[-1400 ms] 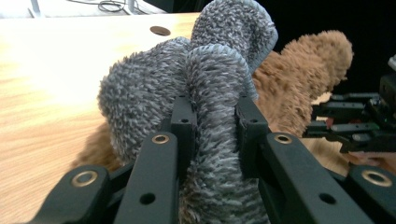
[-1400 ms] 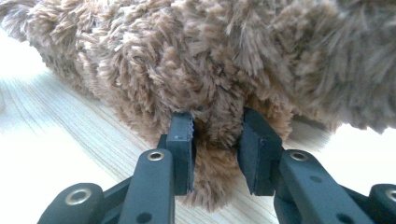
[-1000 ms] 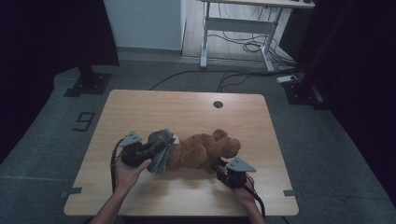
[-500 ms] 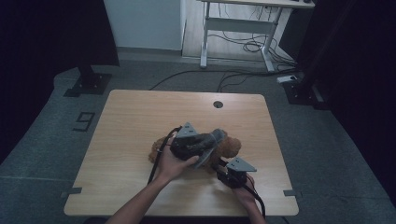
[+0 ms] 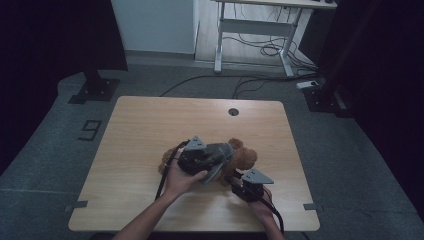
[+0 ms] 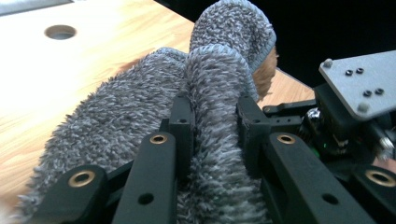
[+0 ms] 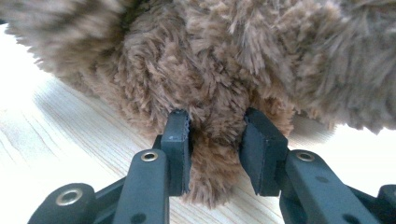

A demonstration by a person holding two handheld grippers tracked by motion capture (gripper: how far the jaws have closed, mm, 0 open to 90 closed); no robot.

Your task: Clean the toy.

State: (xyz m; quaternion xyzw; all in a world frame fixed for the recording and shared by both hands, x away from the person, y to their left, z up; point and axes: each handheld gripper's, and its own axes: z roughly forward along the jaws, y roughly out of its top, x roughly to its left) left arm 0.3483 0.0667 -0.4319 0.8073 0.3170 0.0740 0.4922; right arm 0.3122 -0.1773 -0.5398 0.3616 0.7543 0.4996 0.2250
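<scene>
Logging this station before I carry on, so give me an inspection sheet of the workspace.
Surface: wooden table, round hole near far edge.
Job's things: brown teddy bear lying on table; grey fuzzy cloth over it.
Clutter: nothing seen.
Grippers: left gripper pinches a cloth fold; right gripper pinches the bear's fur.
Cables: black cable trails from left gripper; more on the floor.
Surroundings: grey floor, desk frame behind.
</scene>
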